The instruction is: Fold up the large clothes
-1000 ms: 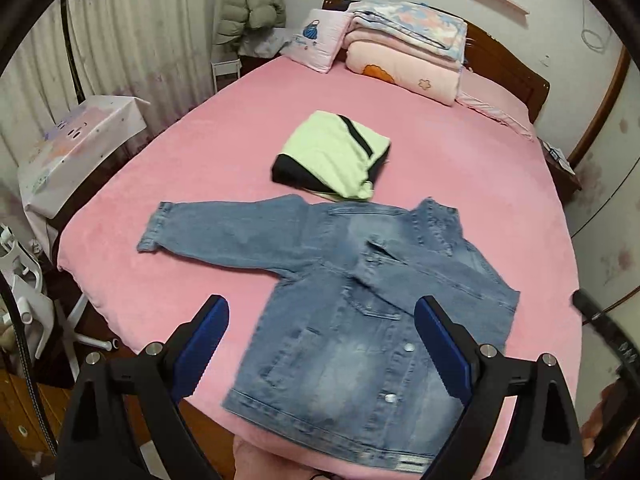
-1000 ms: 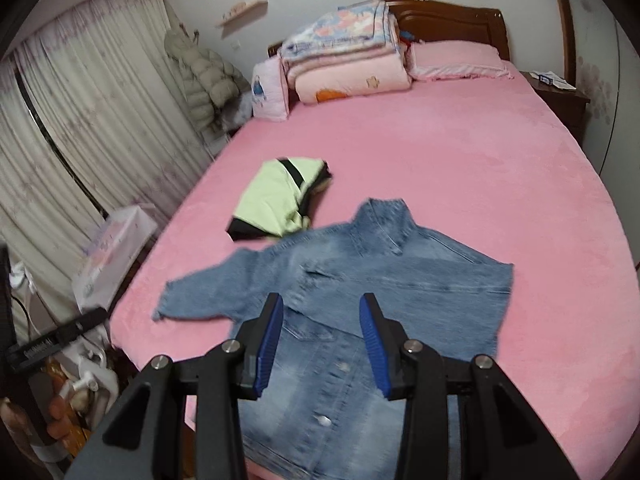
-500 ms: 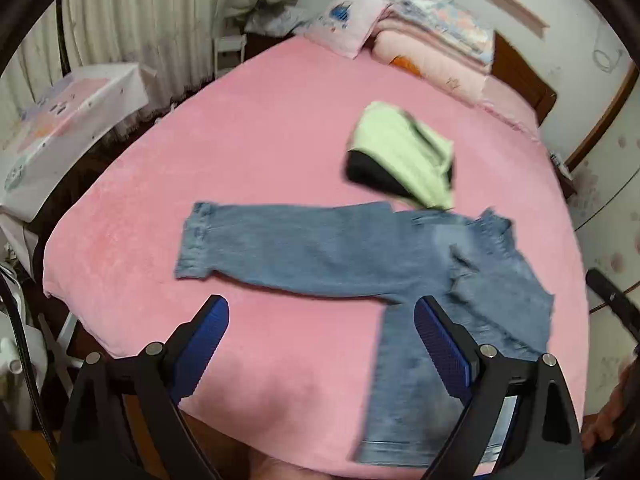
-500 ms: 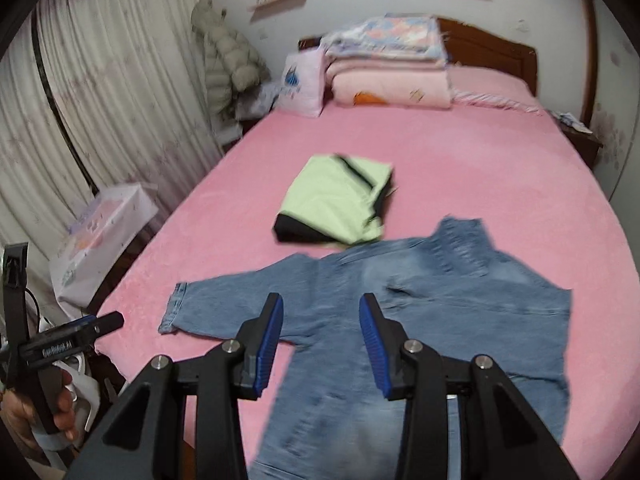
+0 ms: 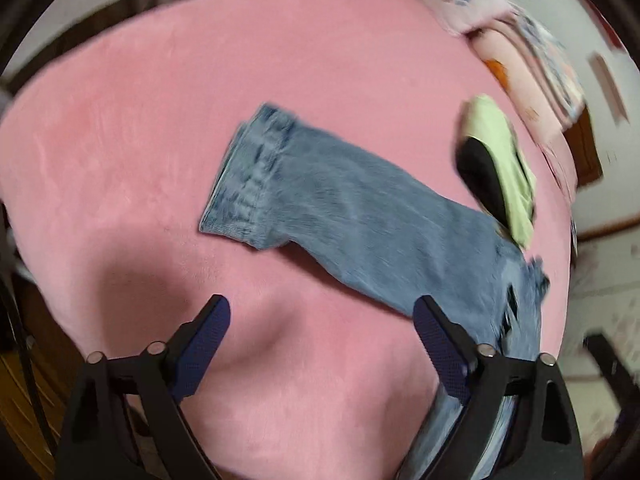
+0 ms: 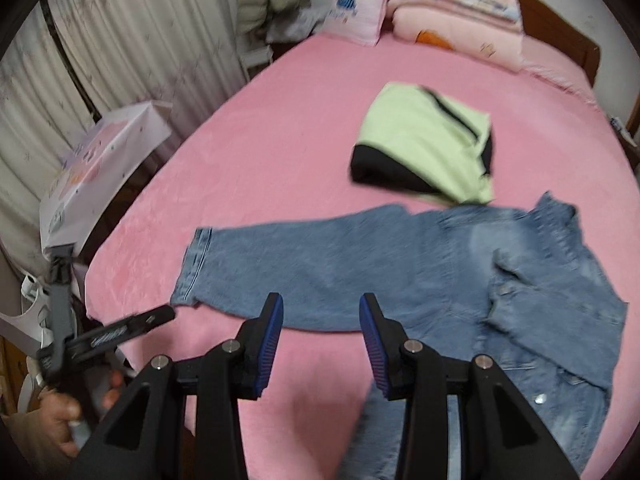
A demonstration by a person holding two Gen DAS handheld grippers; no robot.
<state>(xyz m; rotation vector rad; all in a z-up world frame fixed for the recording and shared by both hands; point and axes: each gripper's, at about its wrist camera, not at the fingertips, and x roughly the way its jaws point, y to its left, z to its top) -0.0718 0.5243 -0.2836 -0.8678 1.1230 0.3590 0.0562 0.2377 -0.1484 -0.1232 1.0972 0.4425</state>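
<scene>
**Jacket half-folded, one sleeve still out**

The denim jacket (image 6: 460, 272) lies near the front edge of the pink bed (image 6: 280, 140); its body sits to the right in the right wrist view, with one sleeve already laid across the chest, while the other sleeve (image 5: 320, 204) stretches flat to the left, cuff (image 6: 192, 268) near the bed's side edge; a folded green-and-black garment (image 6: 424, 144) rests just beyond the collar, touching or nearly touching it, which suggests one piece is already done and set aside.

The left gripper (image 5: 320, 344) hangs over bare bedding just short of the outstretched sleeve, its jaws wide though they have just been closing a little, with nothing between them; the right gripper (image 6: 320, 340) stands at a narrower gap above the sleeve's lower edge, also empty; neither touches cloth.

The left wrist view is smeared by motion, so the jacket's hem is hard to read there; it seems unfolded.

Judged from this, the jacket is early to midway: the loose sleeve has yet to be brought over the body; then the body needs folding up; the finished bundle likely joins the green one.
</scene>
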